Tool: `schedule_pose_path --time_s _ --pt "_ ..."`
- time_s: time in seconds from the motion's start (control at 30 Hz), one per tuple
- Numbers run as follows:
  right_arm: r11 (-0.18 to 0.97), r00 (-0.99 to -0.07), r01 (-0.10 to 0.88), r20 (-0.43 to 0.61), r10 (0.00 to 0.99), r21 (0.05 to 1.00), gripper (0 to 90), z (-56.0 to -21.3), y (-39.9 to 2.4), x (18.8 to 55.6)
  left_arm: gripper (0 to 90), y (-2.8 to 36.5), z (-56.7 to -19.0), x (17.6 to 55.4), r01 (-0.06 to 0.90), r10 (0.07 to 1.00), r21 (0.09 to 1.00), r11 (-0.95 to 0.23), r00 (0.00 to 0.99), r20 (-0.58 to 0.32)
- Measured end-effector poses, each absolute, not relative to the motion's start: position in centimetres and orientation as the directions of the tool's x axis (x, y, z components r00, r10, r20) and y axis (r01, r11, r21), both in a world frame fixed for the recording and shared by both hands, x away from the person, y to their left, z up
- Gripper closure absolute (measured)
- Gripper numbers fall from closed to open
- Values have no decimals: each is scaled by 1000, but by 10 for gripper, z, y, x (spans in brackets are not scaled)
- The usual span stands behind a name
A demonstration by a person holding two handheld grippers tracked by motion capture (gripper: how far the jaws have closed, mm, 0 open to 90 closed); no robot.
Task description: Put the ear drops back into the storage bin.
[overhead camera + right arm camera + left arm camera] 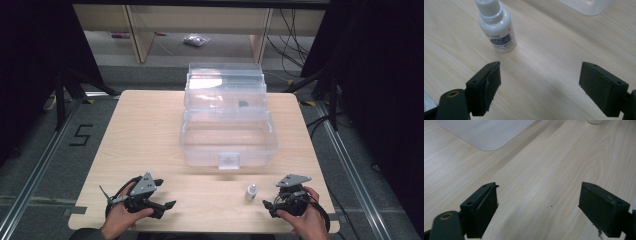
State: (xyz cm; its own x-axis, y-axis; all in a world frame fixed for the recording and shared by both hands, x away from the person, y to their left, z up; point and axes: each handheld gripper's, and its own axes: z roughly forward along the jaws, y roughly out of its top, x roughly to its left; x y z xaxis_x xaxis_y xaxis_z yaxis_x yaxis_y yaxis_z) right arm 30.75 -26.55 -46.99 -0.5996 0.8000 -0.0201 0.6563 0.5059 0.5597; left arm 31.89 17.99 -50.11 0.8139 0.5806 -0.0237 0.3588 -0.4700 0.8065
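Scene: a pale wooden table (150, 130) bearing a clear plastic box (227, 137) with its lid thrown back, centre of the high view; both grippers rest near the lower edge.
Thing in hand: a small white bottle (251, 192), standing upright on the table at lower right of centre in the high view, below the box's front latch and just left of the right gripper.
Right gripper (287, 197): jaws spread wide with nothing between them; in the right gripper view the bottle (497, 27) stands at upper left, beyond the left jaw and apart from it.
Left gripper (155, 197): jaws likewise spread, bare wood between them; lower left of the high view, well apart from the bottle.
Step judged: the reach for the bottle, not yet closed upon.
Doing it well: swing the right gripper toward its own left until the bottle sits midway between the jaws, then advance level with the table.
Grip point: the labelled body rather than the narrow cap, which would probably pivot.
Risk: a jaw tip nudging the light bottle may topple it.
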Motion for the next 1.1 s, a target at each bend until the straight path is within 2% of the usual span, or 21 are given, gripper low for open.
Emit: schedule_pose_path --time_s 0.5,1.1 --pt "552 -643 632 -30 765 544 196 -461 -254 310 149 181 -501 320 355 570 798 -487 821 -17" --pt "647 -715 603 -44 697 467 201 -454 -239 317 149 181 -501 320 363 580 803 -473 814 -27"
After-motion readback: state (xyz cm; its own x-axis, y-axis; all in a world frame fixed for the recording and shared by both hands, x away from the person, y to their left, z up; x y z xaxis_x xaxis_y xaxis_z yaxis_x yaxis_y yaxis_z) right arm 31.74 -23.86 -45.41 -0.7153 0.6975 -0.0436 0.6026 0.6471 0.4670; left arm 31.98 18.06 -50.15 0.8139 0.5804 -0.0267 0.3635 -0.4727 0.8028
